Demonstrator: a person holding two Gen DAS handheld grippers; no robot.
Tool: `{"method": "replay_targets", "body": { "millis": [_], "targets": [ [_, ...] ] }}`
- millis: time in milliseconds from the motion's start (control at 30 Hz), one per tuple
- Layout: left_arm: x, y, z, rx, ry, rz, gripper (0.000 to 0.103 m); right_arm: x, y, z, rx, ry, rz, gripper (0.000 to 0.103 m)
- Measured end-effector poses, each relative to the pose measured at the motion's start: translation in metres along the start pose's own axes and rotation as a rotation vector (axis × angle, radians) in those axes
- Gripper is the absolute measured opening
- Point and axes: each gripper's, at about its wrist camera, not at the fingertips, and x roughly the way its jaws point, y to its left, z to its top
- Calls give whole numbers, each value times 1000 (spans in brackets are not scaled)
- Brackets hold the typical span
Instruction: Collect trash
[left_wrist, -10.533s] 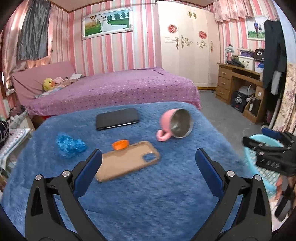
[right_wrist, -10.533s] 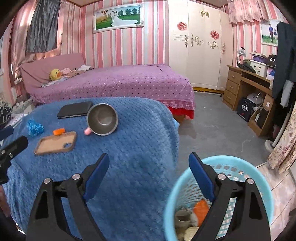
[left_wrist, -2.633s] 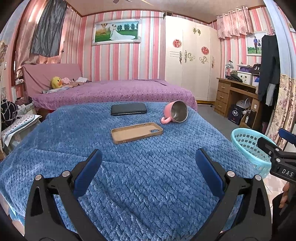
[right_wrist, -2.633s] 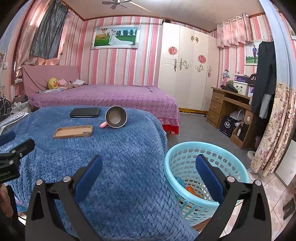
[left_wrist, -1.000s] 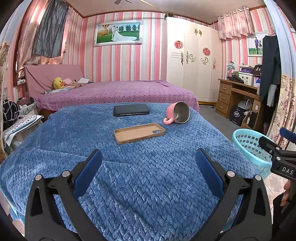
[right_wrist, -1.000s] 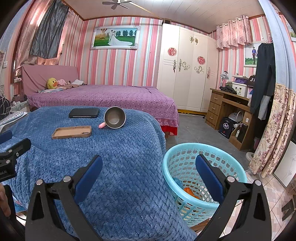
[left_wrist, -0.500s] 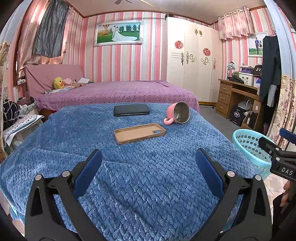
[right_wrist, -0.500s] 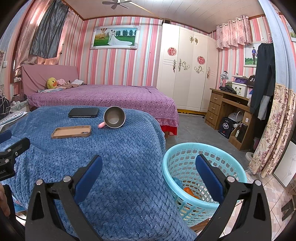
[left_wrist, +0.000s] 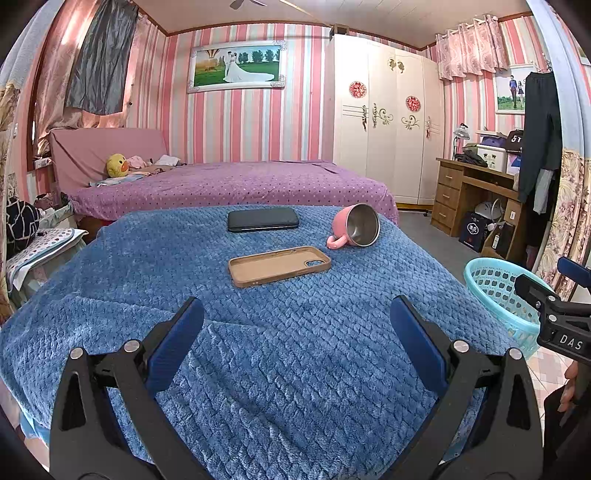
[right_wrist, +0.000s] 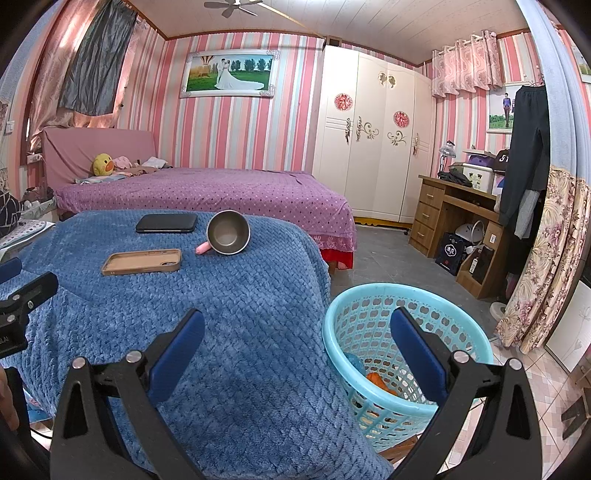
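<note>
Both the left gripper (left_wrist: 295, 343) and right gripper (right_wrist: 297, 345) are hanging spread wide, grasping nothing. Beside the right one's outer finger, the turquoise perforated plastic basket (right_wrist: 373, 295) is holding orange and blue trash (right_wrist: 380, 382). Beyond the fingers, only a tan phone case (left_wrist: 279, 266), pink steel-lined mug (left_wrist: 354, 230) and black phone (left_wrist: 263, 219) are lying, so collecting seems done.

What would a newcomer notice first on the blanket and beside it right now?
A pink mug tipped on its side on the blue blanket, beside a tan phone case and a black phone. Right of the blanket, a turquoise basket holds orange and blue scraps.
</note>
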Motion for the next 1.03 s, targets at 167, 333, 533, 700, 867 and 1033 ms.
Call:
{"method": "replay_targets", "body": {
  "millis": [167, 333, 533, 700, 867, 1033],
  "targets": [
    [0, 0, 0, 0, -1, 0, 98, 0, -1, -1, 0, 2, -1, 98],
    [0, 0, 1, 0, -2, 2, 98, 0, -1, -1, -1, 2, -1, 98],
    [0, 0, 1, 1, -1, 1, 98, 0, -1, 0, -1, 3, -1, 98],
    [0, 0, 1, 0, -1, 2, 98, 0, -1, -1, -1, 4, -2, 98],
    [0, 1, 1, -7, 7, -1, 98, 0, -2, -1, 0, 5, -1, 98],
    [-1, 1, 2, -6, 10, -2, 98, 0, -2, -1, -2, 5, -2, 98]
  ]
}}
